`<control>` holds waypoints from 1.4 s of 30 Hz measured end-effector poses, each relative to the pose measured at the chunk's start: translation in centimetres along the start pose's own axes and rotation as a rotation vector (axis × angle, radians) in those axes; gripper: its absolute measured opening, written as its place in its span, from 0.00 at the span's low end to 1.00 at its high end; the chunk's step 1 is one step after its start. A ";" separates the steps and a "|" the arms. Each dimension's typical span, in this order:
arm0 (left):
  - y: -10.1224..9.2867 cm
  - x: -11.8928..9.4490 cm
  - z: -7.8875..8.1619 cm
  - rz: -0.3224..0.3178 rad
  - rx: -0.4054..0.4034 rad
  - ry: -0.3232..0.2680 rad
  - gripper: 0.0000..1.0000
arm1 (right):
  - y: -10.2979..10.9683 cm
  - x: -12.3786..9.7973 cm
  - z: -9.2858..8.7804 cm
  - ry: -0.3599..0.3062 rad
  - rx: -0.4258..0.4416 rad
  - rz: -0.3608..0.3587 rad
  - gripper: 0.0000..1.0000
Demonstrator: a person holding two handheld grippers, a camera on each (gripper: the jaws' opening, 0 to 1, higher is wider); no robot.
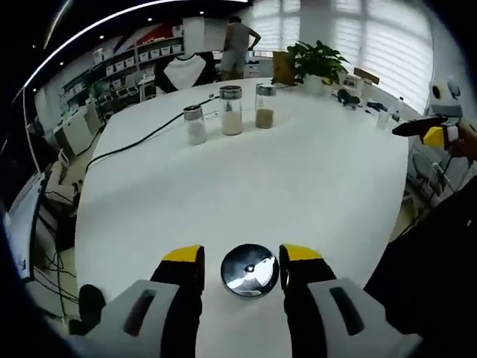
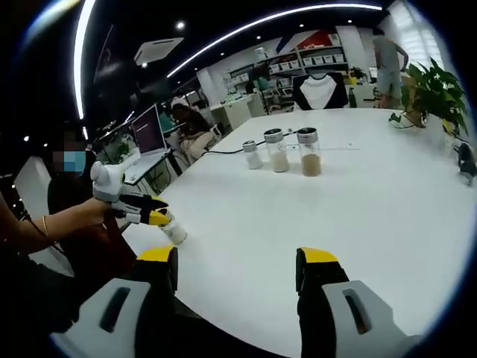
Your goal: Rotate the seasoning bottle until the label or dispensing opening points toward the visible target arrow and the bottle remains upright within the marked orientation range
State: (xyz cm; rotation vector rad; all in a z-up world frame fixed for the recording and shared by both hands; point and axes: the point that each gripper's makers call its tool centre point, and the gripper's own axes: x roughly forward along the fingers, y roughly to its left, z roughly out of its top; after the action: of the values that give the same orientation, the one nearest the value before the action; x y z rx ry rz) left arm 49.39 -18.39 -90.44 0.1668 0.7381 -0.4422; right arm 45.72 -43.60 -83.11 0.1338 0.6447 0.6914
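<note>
Your white surface (image 1: 246, 186) carries everything here, and no target arrow or marked range can be made out on it in either view, so you can't yet judge whether the bottle faces the right way. My read is that the rotation is at its start or middle, not finished.

Three other jars stand upright in a row far across the surface: the brown-filled jar (image 1: 264, 106), the tall middle jar (image 1: 231, 110) and the small white-filled jar (image 1: 194, 124), all well apart from your hands.

The seasoning bottle (image 1: 250, 269) you are working on stands close to the near edge. In the left gripper view you look down on its shiny metal cap, and it sits upright between the jaws of your left tongs (image 1: 241, 261), which are partly closed around it; the right gripper view shows the left tongs (image 2: 159, 218) pinching the bottle (image 2: 174, 232) near its top.

Your right tongs (image 2: 237, 262) stand wide open over bare surface, holding and touching nothing, well apart from the bottle.
</note>
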 end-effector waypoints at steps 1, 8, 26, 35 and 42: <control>0.0 0.0 0.1 0.013 0.002 -0.005 0.44 | 0.2 0.0 0.1 0.002 -0.006 0.001 0.63; 0.2 0.5 0.4 0.091 -0.098 -0.067 0.46 | 0.9 0.5 0.1 0.034 -0.015 0.009 0.63; 1.9 -1.5 -2.0 0.235 -0.199 -0.094 0.42 | 0.9 1.3 1.9 0.027 -0.040 -0.010 0.63; 1.7 -1.5 -1.6 0.218 -0.152 -0.091 0.37 | 0.0 1.1 3.2 -0.002 -0.035 -0.031 0.63; 1.6 -1.2 -1.5 0.203 -0.124 -0.104 0.33 | 0.0 1.0 3.2 -0.001 -0.035 -0.035 0.62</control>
State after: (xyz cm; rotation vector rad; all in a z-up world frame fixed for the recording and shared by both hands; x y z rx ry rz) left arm 48.44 -16.13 -90.70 0.1002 0.6371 -0.2091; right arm 48.24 -42.65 -81.09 0.0901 0.6327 0.6688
